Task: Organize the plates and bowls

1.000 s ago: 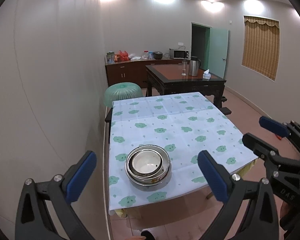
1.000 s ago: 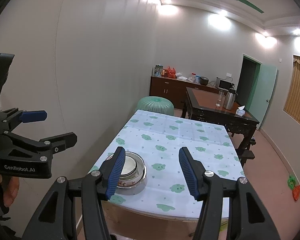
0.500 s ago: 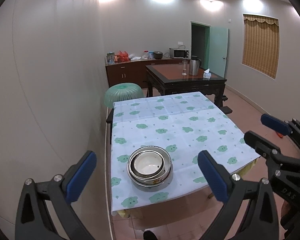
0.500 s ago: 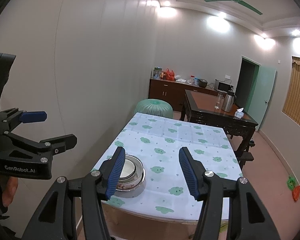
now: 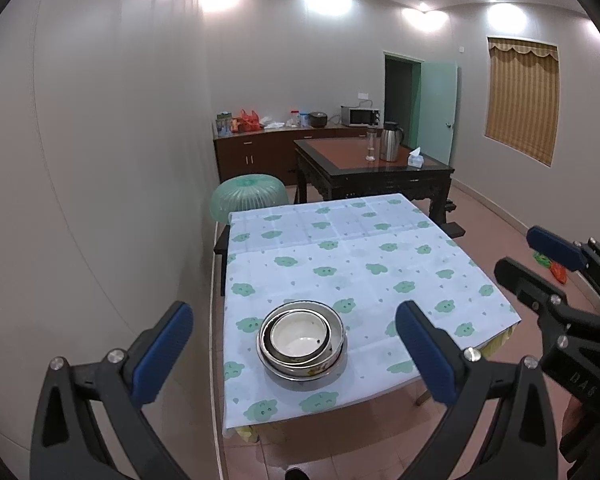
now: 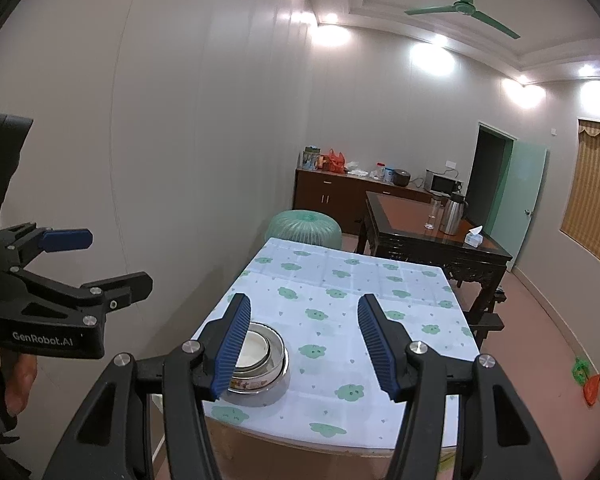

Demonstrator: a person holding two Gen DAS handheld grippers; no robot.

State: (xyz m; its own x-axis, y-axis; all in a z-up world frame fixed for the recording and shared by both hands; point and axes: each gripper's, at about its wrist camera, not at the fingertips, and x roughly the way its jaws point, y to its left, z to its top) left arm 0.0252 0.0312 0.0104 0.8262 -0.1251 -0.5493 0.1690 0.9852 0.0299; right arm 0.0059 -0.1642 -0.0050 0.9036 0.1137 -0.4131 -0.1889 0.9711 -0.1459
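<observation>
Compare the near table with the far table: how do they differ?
The near table wears a pale tablecloth printed with green clouds; the far dark wooden table is bare with a reddish top. The near one carries nested metal bowls; the far one a steel jug. Both look square.

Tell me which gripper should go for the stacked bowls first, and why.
Left, probably. The stacked bowls sit centred between the open left gripper; the open right gripper has them off to its left, behind one finger.

Shiny metal bowls (image 5: 302,344) (glossy inside)
</observation>
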